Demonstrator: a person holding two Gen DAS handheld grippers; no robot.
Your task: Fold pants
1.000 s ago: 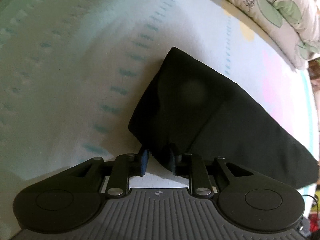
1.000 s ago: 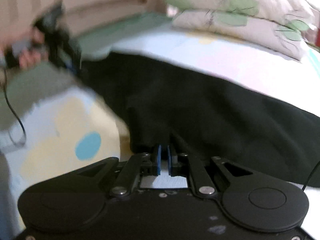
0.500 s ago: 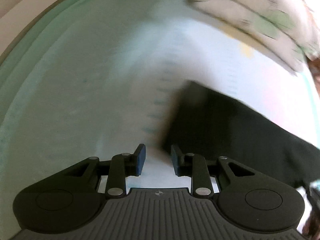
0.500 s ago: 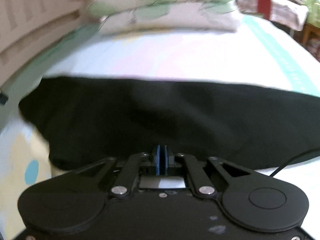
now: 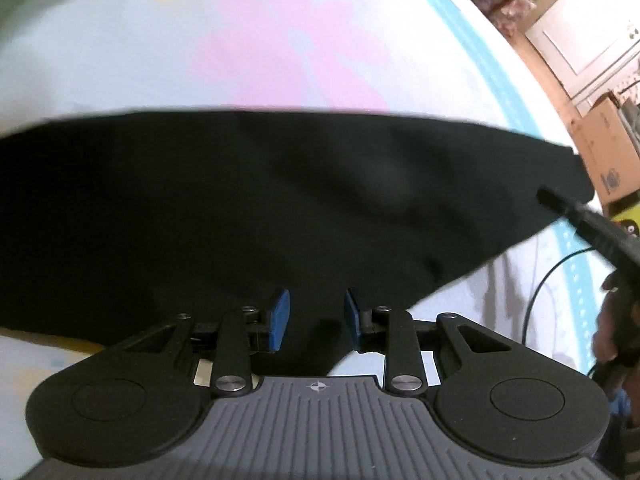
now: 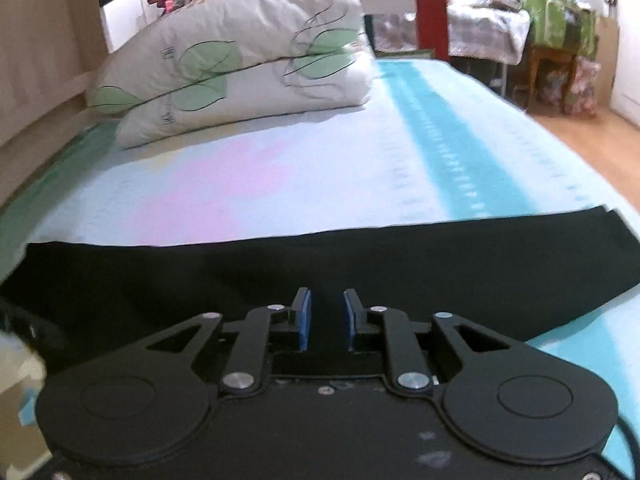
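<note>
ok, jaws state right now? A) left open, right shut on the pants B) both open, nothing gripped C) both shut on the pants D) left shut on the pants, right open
B: the left gripper and right gripper both show a clear gap between their blue pads, and the black pants lie flat on the bed.

Bed (image 6: 320, 168) with pastel sheet, teal stripe at 1 o'clock. Two leaf-print pillows (image 6: 240, 60) stacked at 11 o'clock. Wood floor (image 6: 592, 152) at 2 o'clock; cluttered wooden table (image 6: 552, 52) beyond. Cardboard box (image 5: 604, 152) at 3 o'clock, left-wrist view.
</note>
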